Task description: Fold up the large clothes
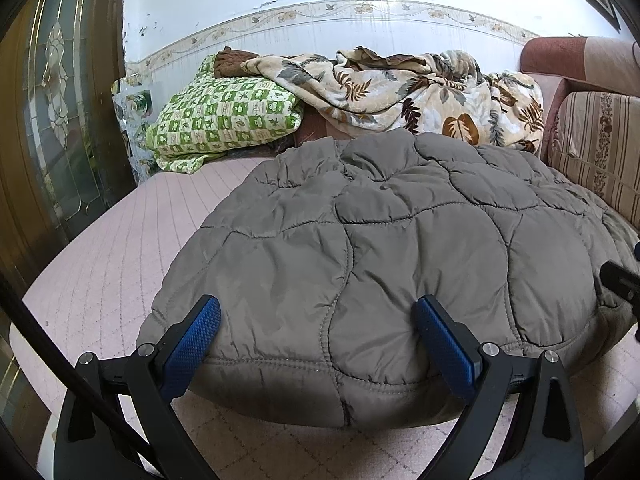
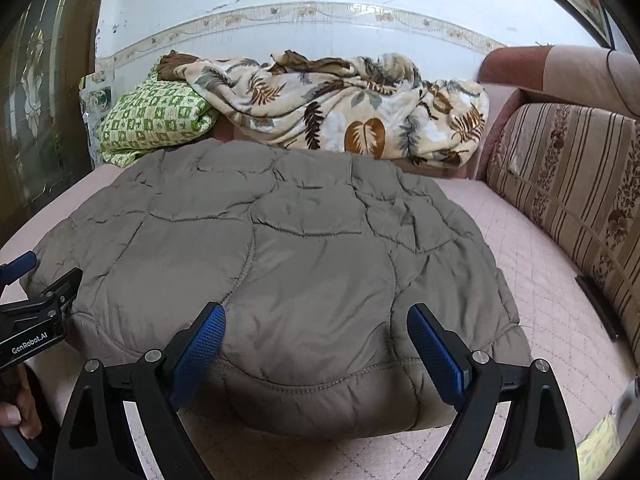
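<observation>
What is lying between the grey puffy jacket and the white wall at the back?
In both views, a leaf-print blanket and a folded green checked quilt are heaped behind the grey quilted jacket, against the wall.

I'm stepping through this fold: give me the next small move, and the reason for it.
Probably close both grippers on the near hem. The left gripper and right gripper are both open, straddling the near edge of the grey quilted jacket, which lies flat on the pink bed cover, gripped by neither.
</observation>
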Demonstrator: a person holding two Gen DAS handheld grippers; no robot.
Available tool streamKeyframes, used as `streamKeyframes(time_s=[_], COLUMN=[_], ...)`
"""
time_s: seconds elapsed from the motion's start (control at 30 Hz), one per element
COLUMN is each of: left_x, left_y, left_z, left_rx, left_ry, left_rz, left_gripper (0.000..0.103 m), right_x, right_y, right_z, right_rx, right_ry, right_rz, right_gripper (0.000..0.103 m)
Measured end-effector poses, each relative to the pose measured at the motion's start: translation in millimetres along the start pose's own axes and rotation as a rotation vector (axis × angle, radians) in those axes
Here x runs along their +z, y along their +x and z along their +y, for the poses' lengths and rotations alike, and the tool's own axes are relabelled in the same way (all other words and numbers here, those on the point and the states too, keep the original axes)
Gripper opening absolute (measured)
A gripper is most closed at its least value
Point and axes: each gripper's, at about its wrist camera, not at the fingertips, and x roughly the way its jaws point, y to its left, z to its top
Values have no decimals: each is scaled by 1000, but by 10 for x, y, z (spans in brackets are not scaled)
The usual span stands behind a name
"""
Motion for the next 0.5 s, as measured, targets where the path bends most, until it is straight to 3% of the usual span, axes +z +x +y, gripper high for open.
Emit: streamKeyframes(time_s=[0.23,0.33,0.4,0.5], left_x=[73,182,286,255], left_y=[186,299,415,294], left_z=[107,282,439,362], left_rx=[6,-4,-16,-15], left_ry=[18,17,6,3], left_rz=[17,16,20,12], left_gripper=[98,98,98,98], right_x=[-44,-53,-39,-22], right_y=[106,178,134,17], right_z=[102,40,9,-22], right_rx=[16,51,61,58], right_ry=[-19,33,49,54], right_rz=[49,91,79,39], right_gripper=[95,95,95,95])
